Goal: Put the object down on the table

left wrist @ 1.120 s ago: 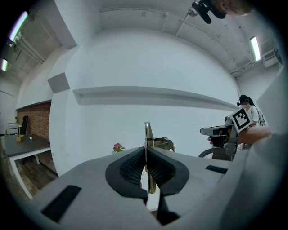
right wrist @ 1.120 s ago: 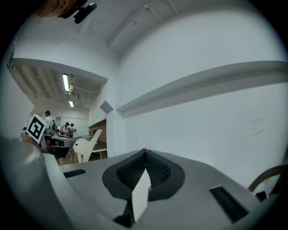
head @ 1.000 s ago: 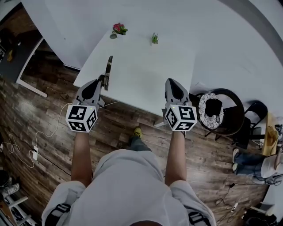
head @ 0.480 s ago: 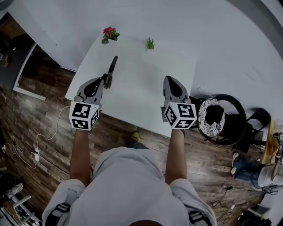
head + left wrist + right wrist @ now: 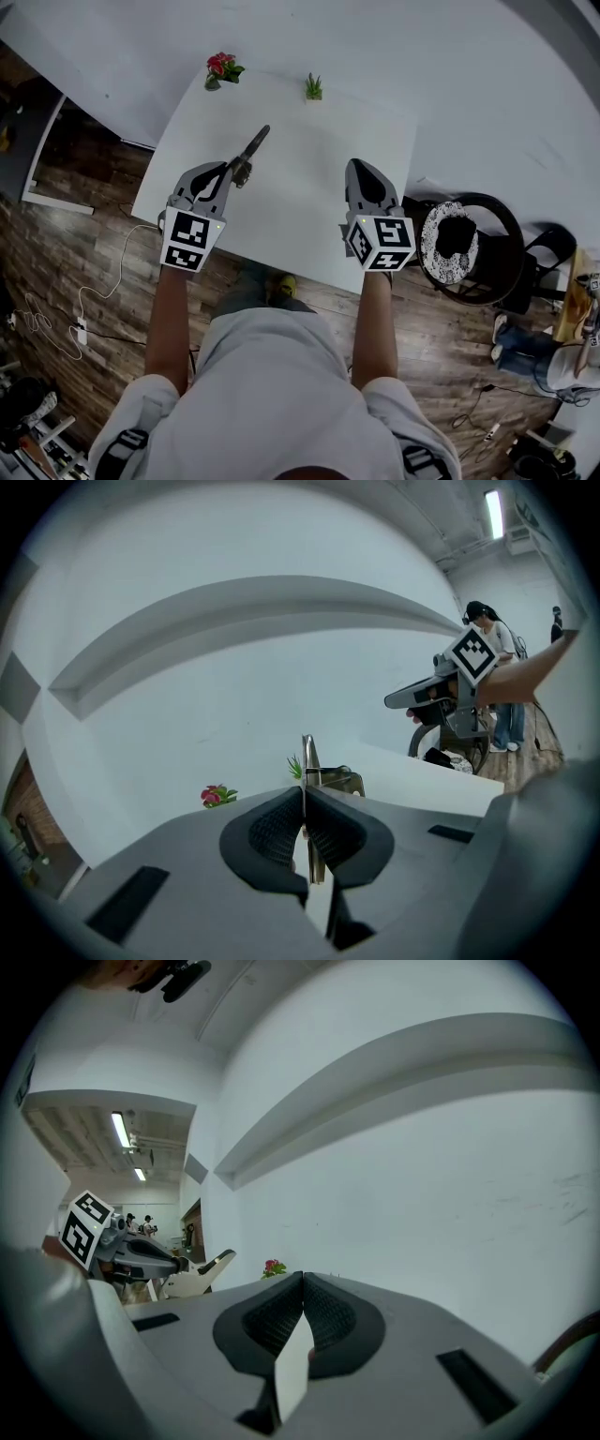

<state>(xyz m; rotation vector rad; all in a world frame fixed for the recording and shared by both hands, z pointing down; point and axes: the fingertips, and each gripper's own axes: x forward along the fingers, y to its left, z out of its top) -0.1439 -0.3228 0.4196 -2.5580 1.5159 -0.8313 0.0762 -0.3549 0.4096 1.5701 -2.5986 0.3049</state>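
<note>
A long, thin, dark metal tool (image 5: 251,153) sticks out over the white table (image 5: 319,178), tilted toward the far right. My left gripper (image 5: 230,172) is shut on its near end, above the table's left part. In the left gripper view the tool's thin edge (image 5: 308,761) rises upright between the pads of the left gripper (image 5: 303,794). My right gripper (image 5: 361,170) hovers over the table's near right part, shut with nothing in it. In its own view the right gripper (image 5: 302,1279) has its pads pressed together.
A red flower (image 5: 219,67) and a small green plant (image 5: 313,87) stand at the table's far edge by the white wall. A dark round chair (image 5: 469,246) sits to the right of the table. Cables (image 5: 56,309) lie on the wooden floor at left.
My left gripper has moved right, from the table's left edge to above its top. The tool has swung from pointing straight ahead to leaning right. The right gripper has barely moved.
</note>
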